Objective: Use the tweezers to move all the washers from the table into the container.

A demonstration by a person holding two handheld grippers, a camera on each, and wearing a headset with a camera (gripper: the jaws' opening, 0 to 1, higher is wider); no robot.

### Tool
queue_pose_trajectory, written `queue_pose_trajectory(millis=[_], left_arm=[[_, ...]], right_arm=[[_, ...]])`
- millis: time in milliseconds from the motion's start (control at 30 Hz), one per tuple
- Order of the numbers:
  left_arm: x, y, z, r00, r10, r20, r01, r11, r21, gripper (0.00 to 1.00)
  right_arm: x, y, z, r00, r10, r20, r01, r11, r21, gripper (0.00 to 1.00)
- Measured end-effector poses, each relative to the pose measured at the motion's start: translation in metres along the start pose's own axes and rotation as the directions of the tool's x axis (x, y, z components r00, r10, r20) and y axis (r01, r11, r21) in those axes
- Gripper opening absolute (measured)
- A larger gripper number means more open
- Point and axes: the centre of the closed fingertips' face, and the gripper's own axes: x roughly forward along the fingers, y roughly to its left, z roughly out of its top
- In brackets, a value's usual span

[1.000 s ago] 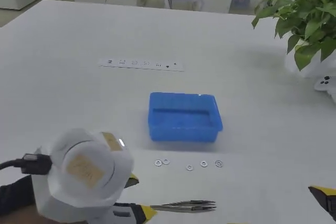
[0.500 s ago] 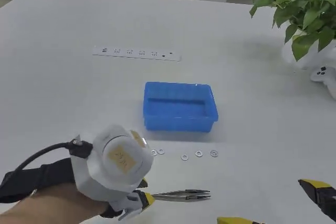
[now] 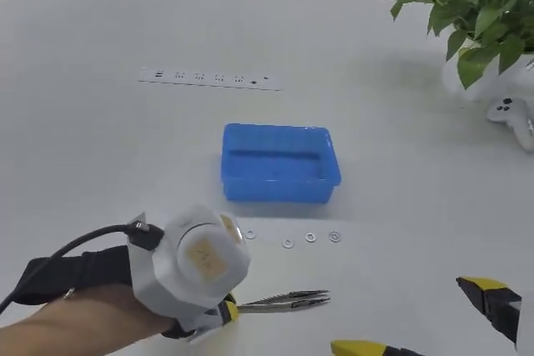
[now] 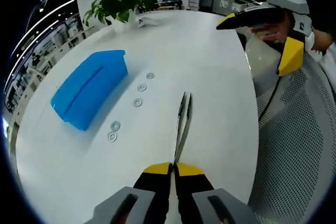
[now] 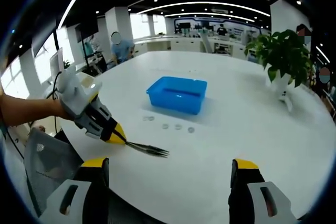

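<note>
- Tweezers (image 4: 182, 121) are sitting clamped in the left gripper (image 4: 173, 169); right gripper (image 5: 170, 163) is gaping open.
- Tips should be straddling one washer (image 3: 335, 237), low against the table (image 3: 100, 164), before pinching.

- Bright, even overhead light from ceiling strips (image 5: 210, 3).
- Faint soft shadow under blue container (image 3: 278, 164).
- Both gripper views bend at edges; head view sharp.

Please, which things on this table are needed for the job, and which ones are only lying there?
For the job:
- tweezers, held in the left gripper
- washers, lying loose beside the container
- blue container

Only lying there:
- power strip
- potted plant
- white controller
</note>
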Motion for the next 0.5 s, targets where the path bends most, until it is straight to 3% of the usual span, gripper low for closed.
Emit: queue_pose_trajectory(millis=[167, 300, 400, 500], left_arm=[[-0.003, -0.003, 0.002, 0.9999, 0.016, -0.004, -0.016, 0.998, 0.062, 0.00], [-0.016, -0.005, 0.013, 0.9991, 0.030, 0.029, -0.033, 0.995, 0.090, 0.00], [-0.026, -0.008, 0.020, 0.9981, 0.040, 0.048, -0.045, 0.994, 0.096, 0.00], [-0.038, -0.011, 0.027, 0.9964, 0.053, 0.066, -0.060, 0.993, 0.104, 0.00]], right_arm=[[0.002, 0.009, 0.001, 0.9995, 0.032, -0.003, -0.032, 0.999, -0.020, 0.93], [0.004, 0.021, 0.001, 0.9957, 0.089, -0.026, -0.090, 0.995, -0.041, 0.79], [0.006, 0.028, 0.010, 0.9939, 0.110, -0.011, -0.111, 0.990, -0.085, 0.66], [0.010, 0.032, 0.014, 0.9920, 0.125, -0.014, -0.126, 0.984, -0.123, 0.63]])
